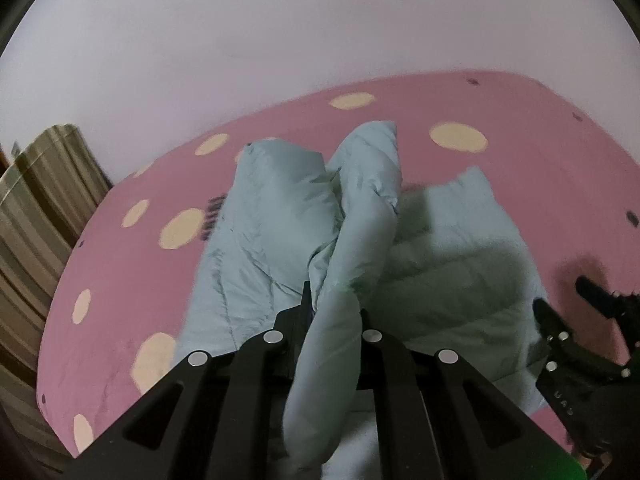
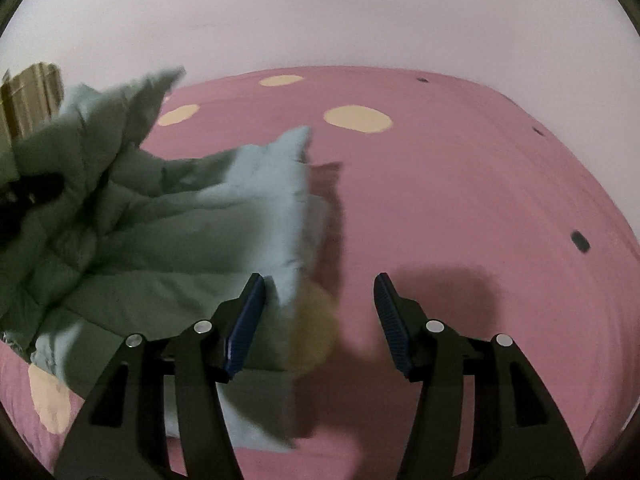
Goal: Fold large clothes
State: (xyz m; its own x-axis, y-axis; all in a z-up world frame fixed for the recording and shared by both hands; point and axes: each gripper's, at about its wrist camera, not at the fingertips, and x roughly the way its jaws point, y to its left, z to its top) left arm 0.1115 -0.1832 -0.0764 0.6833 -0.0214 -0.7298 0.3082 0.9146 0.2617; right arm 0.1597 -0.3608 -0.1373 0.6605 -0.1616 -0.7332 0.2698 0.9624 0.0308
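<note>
A pale blue-green padded jacket (image 1: 276,216) lies crumpled on a pink bed sheet (image 1: 132,264) with cream dots. My left gripper (image 1: 334,308) is shut on a thick fold of the jacket (image 1: 348,248), which rises between its fingers. In the right wrist view the jacket (image 2: 168,232) fills the left side, partly lifted. My right gripper (image 2: 320,300) is open and empty, just above the sheet (image 2: 460,200) at the jacket's right edge; its left finger (image 2: 246,320) is against the fabric. The right gripper also shows in the left wrist view (image 1: 576,320) at the jacket's right edge.
A plain white wall (image 1: 280,32) stands behind the bed. Striped brown curtains (image 1: 36,200) hang at the left. The sheet stretches away to the right of the jacket in the right wrist view.
</note>
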